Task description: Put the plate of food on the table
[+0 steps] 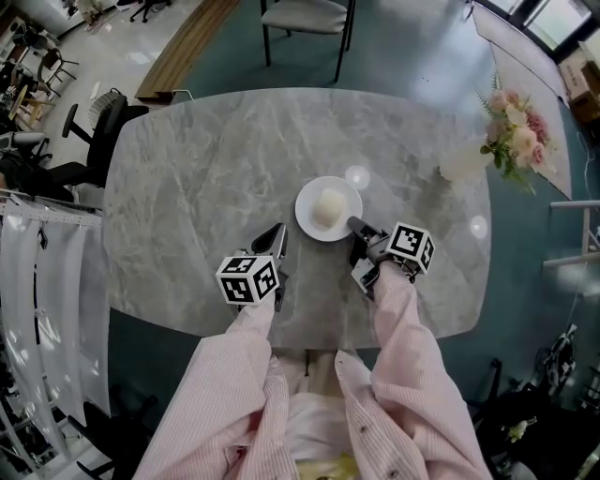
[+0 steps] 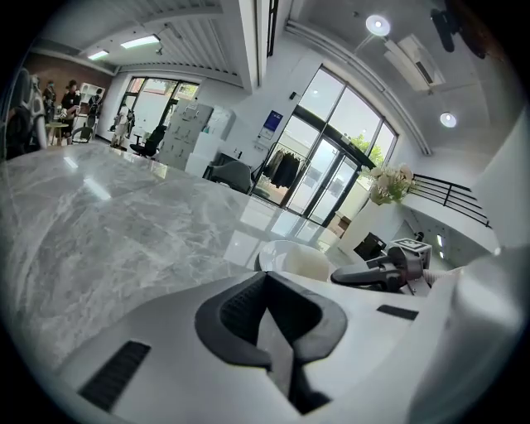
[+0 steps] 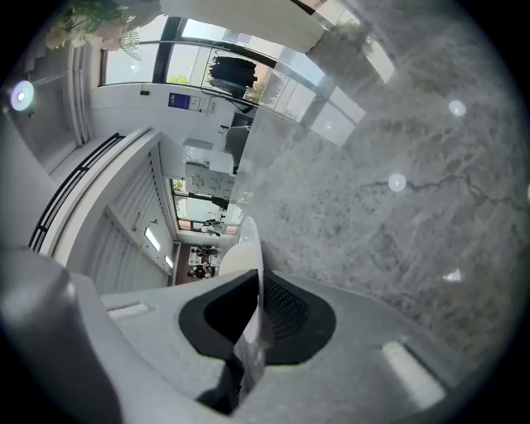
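A small white plate [image 1: 306, 214] with a pale lump of food [image 1: 326, 208] is at the middle of the grey marble table [image 1: 187, 187] and looks to be resting on it. My right gripper [image 1: 355, 226] is shut on the plate's near right rim. In the right gripper view, the thin rim [image 3: 249, 248] runs edge-on between the pads of that gripper [image 3: 253, 290]. My left gripper [image 1: 278, 232] hangs just left of the plate, jaws together and holding nothing. The left gripper view shows its own jaws [image 2: 267, 281] closed, with the plate [image 2: 277, 251], the food [image 2: 308, 263] and the right gripper [image 2: 352, 277] beyond.
A white vase [image 1: 464, 161] with pink flowers [image 1: 514, 127] stands at the table's far right. A chair [image 1: 305, 17] is behind the far edge and a black office chair [image 1: 94, 131] is off the left side. The near edge runs under my forearms.
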`<state>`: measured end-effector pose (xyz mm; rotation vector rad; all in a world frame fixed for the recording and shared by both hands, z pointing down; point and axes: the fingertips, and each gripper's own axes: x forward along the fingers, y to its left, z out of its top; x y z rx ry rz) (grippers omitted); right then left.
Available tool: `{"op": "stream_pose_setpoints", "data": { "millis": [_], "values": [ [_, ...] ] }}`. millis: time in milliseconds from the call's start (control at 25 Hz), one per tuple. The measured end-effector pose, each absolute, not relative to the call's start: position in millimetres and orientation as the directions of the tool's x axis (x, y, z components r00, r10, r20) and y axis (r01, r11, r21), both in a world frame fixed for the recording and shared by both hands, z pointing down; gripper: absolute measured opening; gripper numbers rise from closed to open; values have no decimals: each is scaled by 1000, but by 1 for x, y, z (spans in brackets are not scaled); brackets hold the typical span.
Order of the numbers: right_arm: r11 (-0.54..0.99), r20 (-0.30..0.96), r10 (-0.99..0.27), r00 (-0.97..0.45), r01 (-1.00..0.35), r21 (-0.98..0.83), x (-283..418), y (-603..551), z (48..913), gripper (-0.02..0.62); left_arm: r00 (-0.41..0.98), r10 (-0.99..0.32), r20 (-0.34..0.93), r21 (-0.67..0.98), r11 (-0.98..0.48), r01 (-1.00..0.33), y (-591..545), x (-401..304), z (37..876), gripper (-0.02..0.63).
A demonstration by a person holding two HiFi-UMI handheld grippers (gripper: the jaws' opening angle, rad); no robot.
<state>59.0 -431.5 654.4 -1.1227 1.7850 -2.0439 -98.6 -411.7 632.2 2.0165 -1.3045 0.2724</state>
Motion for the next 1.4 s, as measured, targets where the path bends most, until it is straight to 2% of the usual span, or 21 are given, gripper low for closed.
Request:
{"op": "stream_pose_setpoints", "data": {
  "millis": [280,560,920,1400],
  "values": [
    [-255,494,-574,-653,-431,-865,61,-431,660,23,472,-708,526,447,-242,-861,-411,-94,631,-5],
    [-186,596,-528,-605,-603,-776,56,-426,662,48,477,-705,524,450,-246,-858,-407,-94,629,-5],
    [-124,673,-490,-553,-721,-682,58,-422,661,101,485,-708,514,451,-258,-855,-404,-94,624,-5],
    [-90,727,-485,-486,-799,-595,68,-411,655,110,515,-715,472,439,-316,-841,-397,-93,603,-5]
  ]
}}
